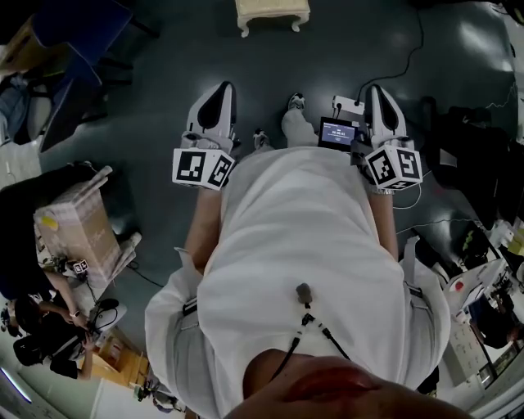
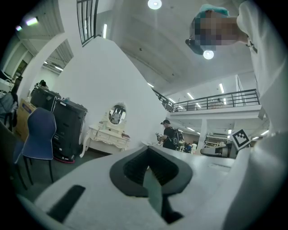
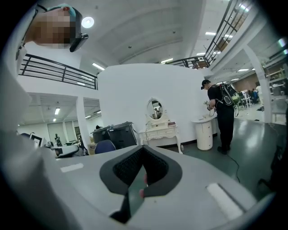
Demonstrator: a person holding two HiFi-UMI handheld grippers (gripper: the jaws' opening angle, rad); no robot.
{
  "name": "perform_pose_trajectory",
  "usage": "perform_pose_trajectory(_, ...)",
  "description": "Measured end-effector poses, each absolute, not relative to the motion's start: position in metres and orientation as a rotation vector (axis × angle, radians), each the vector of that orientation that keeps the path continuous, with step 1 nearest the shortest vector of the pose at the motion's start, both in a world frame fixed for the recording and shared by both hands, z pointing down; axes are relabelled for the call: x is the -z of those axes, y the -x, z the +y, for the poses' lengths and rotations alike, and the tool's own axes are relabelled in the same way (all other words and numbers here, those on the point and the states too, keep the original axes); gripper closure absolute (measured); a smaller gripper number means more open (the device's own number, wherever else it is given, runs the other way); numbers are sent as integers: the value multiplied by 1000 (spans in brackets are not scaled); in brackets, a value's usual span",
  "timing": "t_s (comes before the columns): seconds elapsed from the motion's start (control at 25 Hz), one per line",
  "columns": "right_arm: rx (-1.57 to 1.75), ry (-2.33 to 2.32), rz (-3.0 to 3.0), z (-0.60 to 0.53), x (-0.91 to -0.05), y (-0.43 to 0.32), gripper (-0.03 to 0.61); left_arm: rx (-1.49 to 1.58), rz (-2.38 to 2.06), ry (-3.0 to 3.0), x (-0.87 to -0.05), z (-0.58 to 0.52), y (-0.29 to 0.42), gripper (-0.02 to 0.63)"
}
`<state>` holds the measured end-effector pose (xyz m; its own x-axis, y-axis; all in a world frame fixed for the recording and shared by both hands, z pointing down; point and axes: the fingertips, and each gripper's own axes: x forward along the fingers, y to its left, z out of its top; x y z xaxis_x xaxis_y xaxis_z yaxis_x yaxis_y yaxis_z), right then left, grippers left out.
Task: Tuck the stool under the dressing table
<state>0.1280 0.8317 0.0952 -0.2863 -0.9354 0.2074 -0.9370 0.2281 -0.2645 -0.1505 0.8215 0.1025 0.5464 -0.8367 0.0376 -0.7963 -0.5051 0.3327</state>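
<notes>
The cream stool (image 1: 273,12) stands on the dark floor at the top edge of the head view, well ahead of both grippers. The white dressing table (image 2: 109,133) with its oval mirror stands against the white wall, far off in the left gripper view. It shows again as the dressing table (image 3: 160,130) in the right gripper view. My left gripper (image 1: 221,88) and right gripper (image 1: 378,92) are held side by side in front of the person's body. Both point roughly level. The left gripper (image 2: 148,155) is shut with nothing in it, and so is the right gripper (image 3: 143,155).
A blue chair (image 2: 39,134) and black cabinets (image 2: 67,128) stand left of the dressing table. A person with a backpack (image 3: 222,112) stands by a round white cabinet (image 3: 204,133) to its right. A cable (image 1: 409,57) crosses the floor; a cardboard box (image 1: 78,229) lies at the left.
</notes>
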Motion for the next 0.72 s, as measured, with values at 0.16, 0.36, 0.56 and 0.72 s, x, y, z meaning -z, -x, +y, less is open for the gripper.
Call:
perform_pose_trajectory(0.16,-561,-1866,-2437,805,-107,-154,571,165,-1315,-2507,-105,793,116,607)
perform_pose_trajectory(0.36,-575,-1815,-2470,749,-115,-182,571,116,-1346,-2497,-104,754,86,607)
perform_pose_trajectory(0.56,-561,-1737,-2530,687,-117,-215,571,96,-1420,-2467,-103,709,57,607)
perform_pose_trajectory(0.72,-523,-1680,-2551,641,-120,-234,569,104,-1486,-2442,-104,678,46,607)
